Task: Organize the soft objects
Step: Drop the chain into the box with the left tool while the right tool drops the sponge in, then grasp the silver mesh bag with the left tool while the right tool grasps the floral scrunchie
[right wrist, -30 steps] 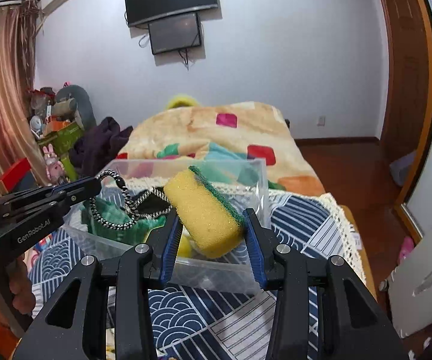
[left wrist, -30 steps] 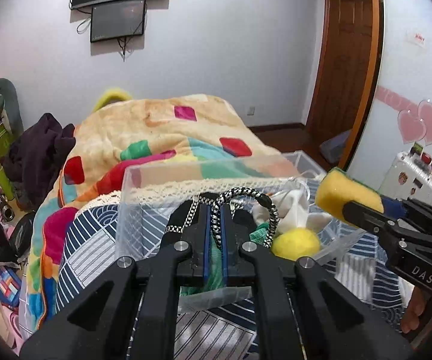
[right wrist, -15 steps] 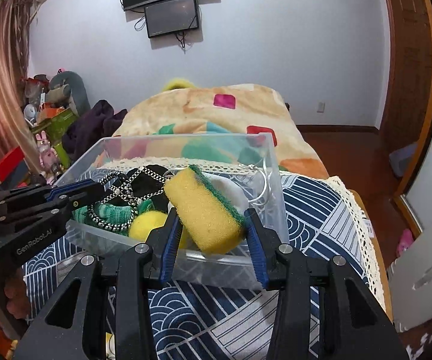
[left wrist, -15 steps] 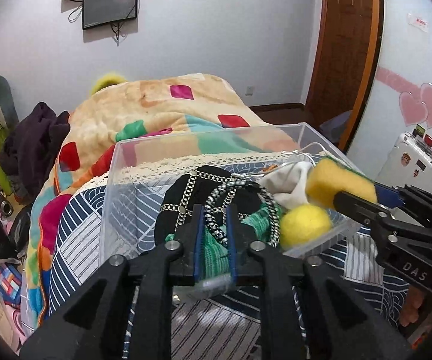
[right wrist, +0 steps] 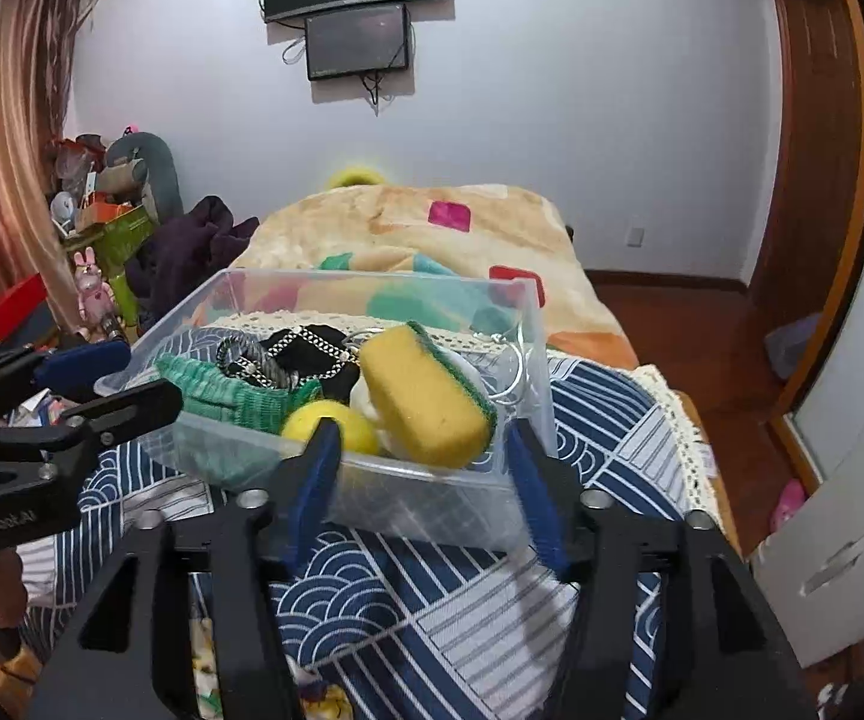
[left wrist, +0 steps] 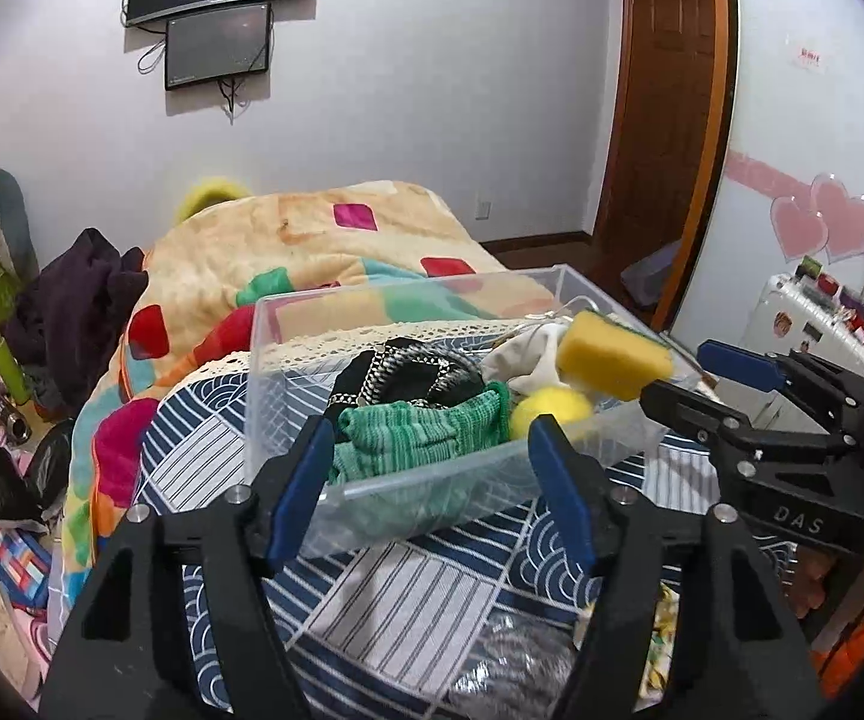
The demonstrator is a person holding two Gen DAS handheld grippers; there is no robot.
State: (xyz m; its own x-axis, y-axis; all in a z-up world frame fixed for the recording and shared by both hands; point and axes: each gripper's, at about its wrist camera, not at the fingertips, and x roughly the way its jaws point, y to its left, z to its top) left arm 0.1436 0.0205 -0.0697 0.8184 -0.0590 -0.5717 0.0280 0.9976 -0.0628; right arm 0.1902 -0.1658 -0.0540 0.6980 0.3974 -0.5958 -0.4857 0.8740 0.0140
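A clear plastic bin (left wrist: 432,474) (right wrist: 408,486) stands on a blue patterned cloth. In it lie a green knitted piece (left wrist: 420,432) (right wrist: 222,387), a black-and-white braided cord on black fabric (left wrist: 408,366) (right wrist: 258,360), a yellow ball (left wrist: 549,405) (right wrist: 318,423), white cloth (left wrist: 528,354) and a yellow-green sponge (left wrist: 612,354) (right wrist: 426,396). My left gripper (left wrist: 432,480) is open and empty in front of the bin's near wall. My right gripper (right wrist: 420,474) is open; the sponge rests in the bin just beyond its fingers.
The cloth-covered table (right wrist: 432,600) stands in front of a bed with a colourful blanket (left wrist: 312,264). Dark clothes (left wrist: 72,312) and clutter lie at the left. A wooden door (left wrist: 660,120) is at the right. A white case (left wrist: 804,324) stands at the far right.
My left gripper opened, let the braided cord drop into the bin and pulled back. My right gripper opened and released the sponge into the bin.
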